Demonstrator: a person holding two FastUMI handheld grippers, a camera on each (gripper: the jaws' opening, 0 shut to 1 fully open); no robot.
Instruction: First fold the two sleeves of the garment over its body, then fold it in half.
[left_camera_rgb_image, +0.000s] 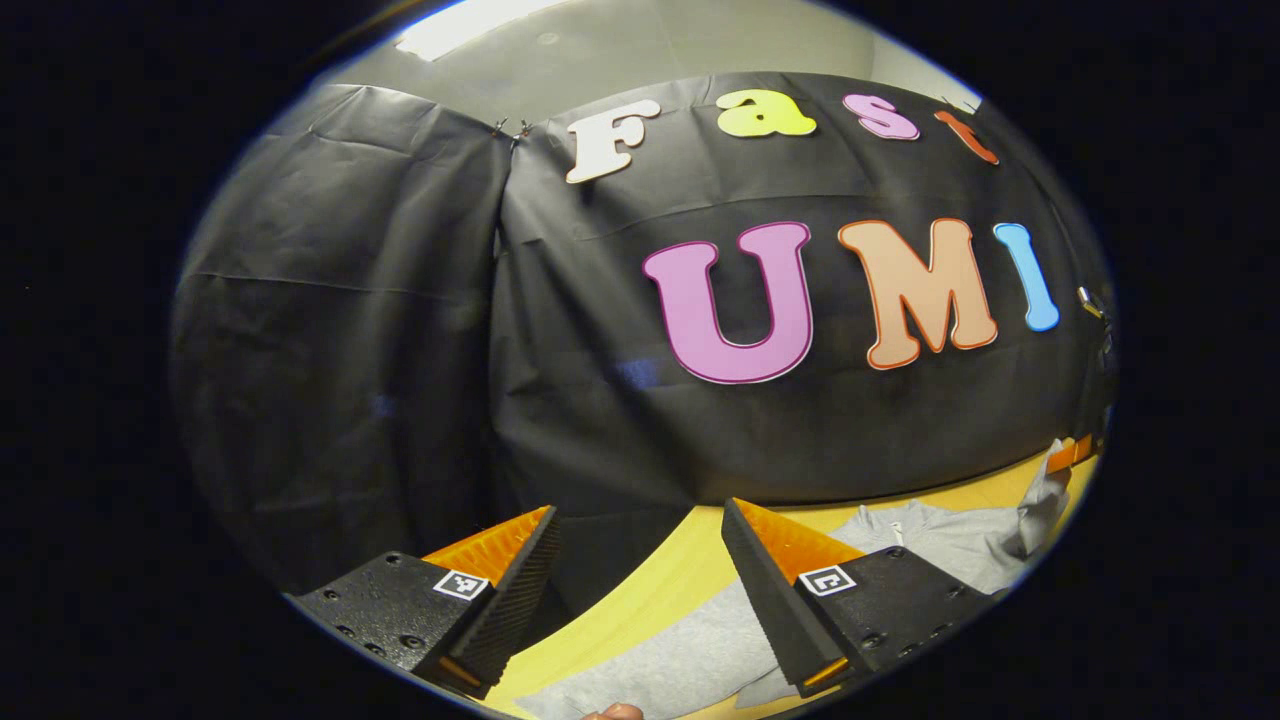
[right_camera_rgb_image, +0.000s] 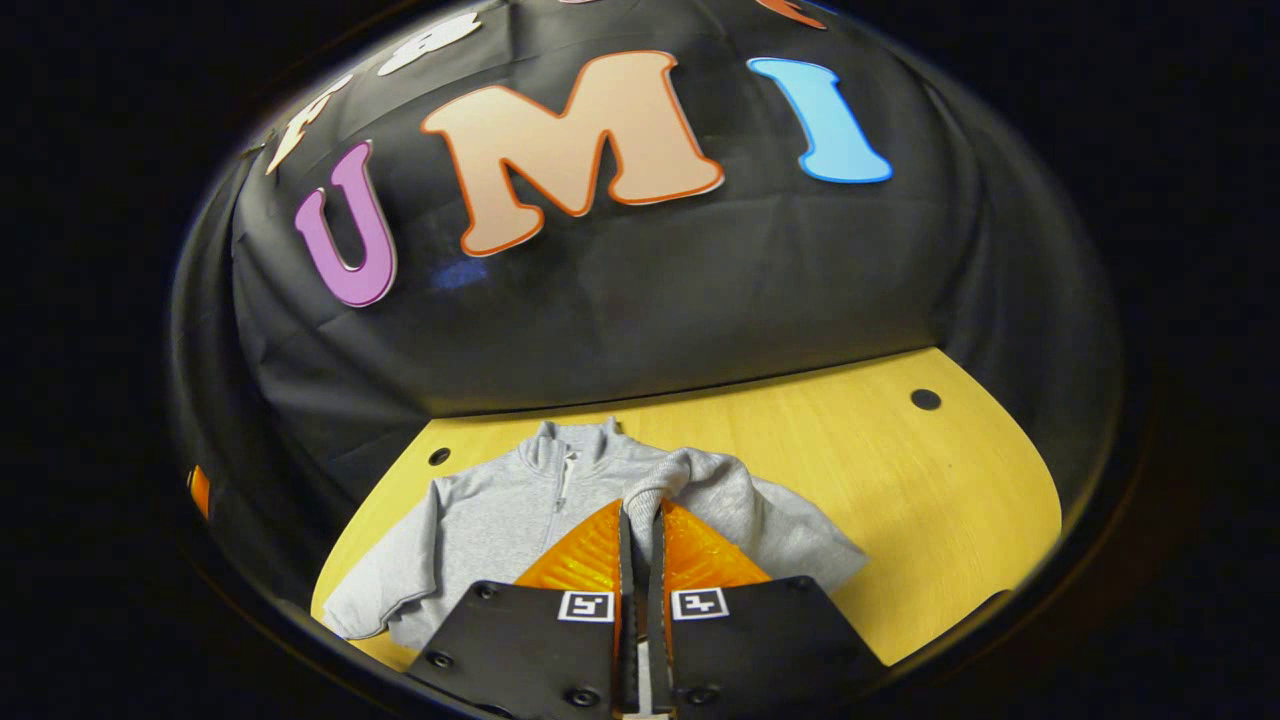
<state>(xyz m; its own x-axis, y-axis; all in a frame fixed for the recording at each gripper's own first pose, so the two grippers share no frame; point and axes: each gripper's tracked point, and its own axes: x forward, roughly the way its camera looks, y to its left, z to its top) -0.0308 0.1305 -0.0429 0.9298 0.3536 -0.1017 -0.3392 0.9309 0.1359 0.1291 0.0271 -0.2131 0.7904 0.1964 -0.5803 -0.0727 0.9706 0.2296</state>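
Grey garment (right_camera_rgb_image: 500, 520) lies flat on the yellow table (right_camera_rgb_image: 900, 480), collar toward the far wall, zip up the middle. R gripper (right_camera_rgb_image: 640, 520) has its fingers pinched together on the right sleeve (right_camera_rgb_image: 690, 475), which is lifted and draped over the body. Left sleeve (right_camera_rgb_image: 385, 580) lies out to the side. L gripper (left_camera_rgb_image: 640, 520) hangs w/ fingers wide apart, holding nothing, above the garment's near left edge.
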